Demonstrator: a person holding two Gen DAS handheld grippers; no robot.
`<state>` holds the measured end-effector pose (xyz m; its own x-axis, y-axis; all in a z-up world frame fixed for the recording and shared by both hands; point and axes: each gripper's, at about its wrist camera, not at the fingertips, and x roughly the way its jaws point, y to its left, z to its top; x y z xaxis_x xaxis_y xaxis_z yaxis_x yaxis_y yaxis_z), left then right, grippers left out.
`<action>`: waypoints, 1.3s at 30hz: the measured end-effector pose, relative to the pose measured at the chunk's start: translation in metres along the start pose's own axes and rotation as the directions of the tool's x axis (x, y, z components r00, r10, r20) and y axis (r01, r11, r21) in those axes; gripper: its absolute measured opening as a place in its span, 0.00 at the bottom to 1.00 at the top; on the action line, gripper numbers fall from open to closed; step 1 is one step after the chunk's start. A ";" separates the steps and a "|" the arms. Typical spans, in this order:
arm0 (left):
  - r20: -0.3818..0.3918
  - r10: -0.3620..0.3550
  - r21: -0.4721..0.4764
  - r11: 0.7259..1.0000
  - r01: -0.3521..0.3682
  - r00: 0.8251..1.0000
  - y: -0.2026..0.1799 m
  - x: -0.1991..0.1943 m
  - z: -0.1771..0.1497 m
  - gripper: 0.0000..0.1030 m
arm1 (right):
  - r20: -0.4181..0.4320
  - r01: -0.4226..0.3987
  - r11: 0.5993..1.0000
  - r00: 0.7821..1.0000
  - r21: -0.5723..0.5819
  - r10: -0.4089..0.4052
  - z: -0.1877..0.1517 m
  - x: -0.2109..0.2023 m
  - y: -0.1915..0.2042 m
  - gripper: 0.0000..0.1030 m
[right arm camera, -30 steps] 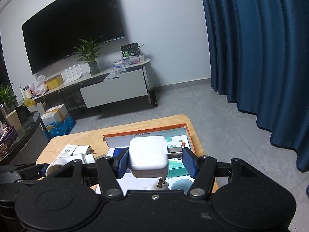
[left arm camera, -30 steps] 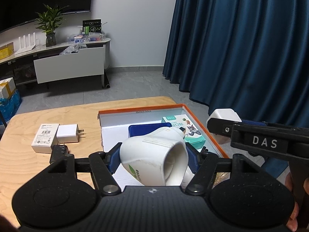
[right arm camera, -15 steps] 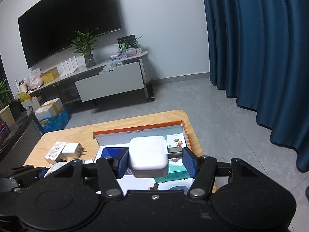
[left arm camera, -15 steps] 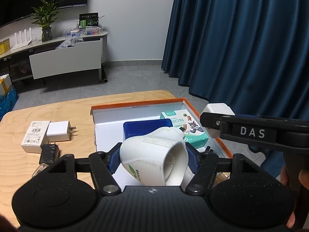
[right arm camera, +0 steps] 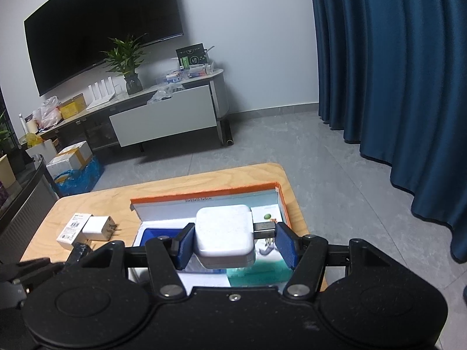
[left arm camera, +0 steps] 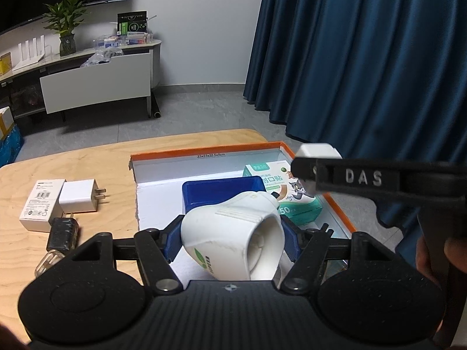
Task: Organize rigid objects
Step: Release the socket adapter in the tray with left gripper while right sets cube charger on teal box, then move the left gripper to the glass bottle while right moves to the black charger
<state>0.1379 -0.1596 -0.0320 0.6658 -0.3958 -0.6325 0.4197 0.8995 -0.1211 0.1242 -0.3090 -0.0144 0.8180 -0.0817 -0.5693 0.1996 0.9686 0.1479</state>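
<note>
White charger [right arm camera: 224, 234] stays clamped in the right hand-held gripper [right arm camera: 233, 243], now farther over the orange-rimmed box [right arm camera: 204, 197]

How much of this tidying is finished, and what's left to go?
Done: a blue tray and a plaster box already lie in the orange-rimmed box. In hand: the left gripper holds a white adapter, the right gripper a square charger, both over the box. Left on the table: a small charger, a white carton and a dark bottle.

two close wrist views above the table [left arm camera: 87, 163], both facing the orange-rimmed box [right arm camera: 204, 197]
</note>
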 end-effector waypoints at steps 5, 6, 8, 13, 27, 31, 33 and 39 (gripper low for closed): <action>-0.007 -0.008 0.002 1.000 0.008 1.000 -0.002 0.006 0.001 0.65 | -0.007 -0.001 1.000 1.000 -0.006 0.001 0.009 0.016 -0.002 0.69; -0.009 -0.009 0.002 1.000 0.009 1.000 -0.002 0.008 0.001 0.65 | -0.009 0.000 1.000 1.000 -0.005 0.000 0.012 0.020 -0.002 0.69; -0.015 -0.013 0.003 1.000 0.013 1.000 -0.003 0.011 0.001 0.65 | -0.016 -0.017 1.000 1.000 -0.008 0.017 0.016 0.028 -0.004 0.70; -0.026 -0.020 0.002 1.000 0.020 0.999 -0.005 0.017 0.001 0.65 | 0.045 -0.012 1.000 0.999 0.017 0.011 0.018 0.025 -0.010 0.76; -0.017 -0.032 -0.017 0.999 0.032 0.999 -0.008 0.003 0.006 0.85 | 0.116 0.016 0.999 0.993 0.032 -0.019 0.011 -0.033 -0.012 0.76; -0.016 0.029 -0.038 0.999 -0.030 0.999 0.001 -0.012 0.009 0.95 | 0.112 0.012 1.000 0.994 0.027 -0.015 0.007 -0.040 -0.002 0.80; -0.024 0.057 -0.057 0.997 -0.058 0.998 0.009 -0.018 0.009 0.97 | 0.114 0.014 0.999 0.993 0.029 -0.018 0.004 -0.045 0.003 0.85; -0.037 0.134 -0.101 0.985 -0.137 0.990 0.034 -0.037 0.005 1.00 | 0.096 -0.015 1.000 0.995 0.020 0.013 -0.005 -0.051 0.025 0.88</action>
<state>0.1302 -0.1154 -0.0085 0.6929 -0.2649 -0.6706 0.2600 0.9593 -0.1102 0.0845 -0.2793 0.0140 0.8684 -0.0912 -0.4874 0.1983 0.9648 0.1727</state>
